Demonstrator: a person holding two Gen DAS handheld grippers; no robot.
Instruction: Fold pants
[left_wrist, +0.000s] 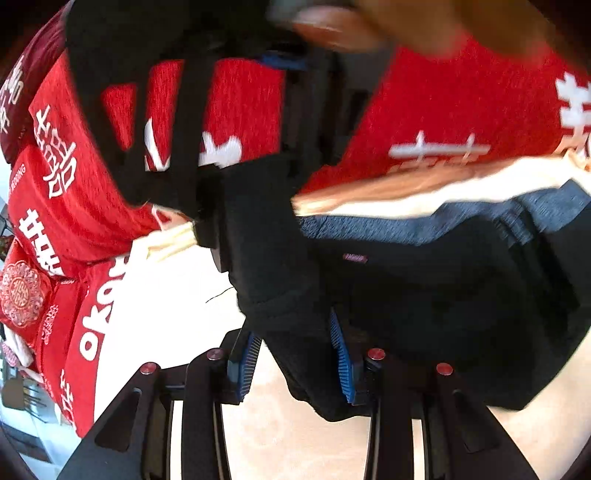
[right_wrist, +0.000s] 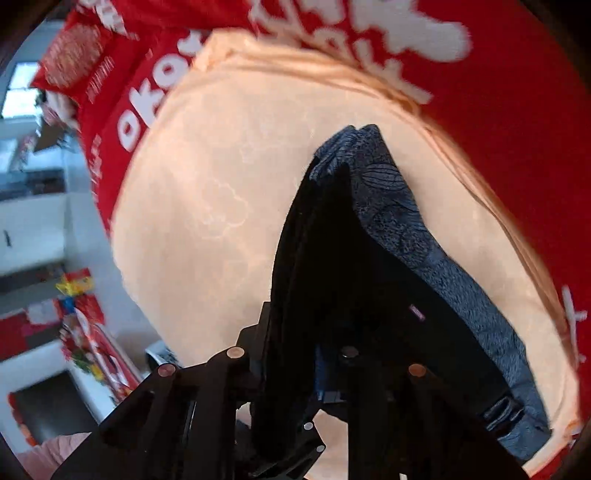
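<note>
The black pants with a grey patterned lining lie bunched on the cream cloth. My left gripper has its blue pads closed on a black fold of the pants. The right gripper shows above it in the left wrist view, also in the black cloth. In the right wrist view my right gripper is shut on a hanging fold of the pants, which trail away over the cream cloth.
A red blanket with white characters borders the cream cloth at the back and left. Red packages lie at the left edge. Room furniture and red decorations show beyond the bed's left side.
</note>
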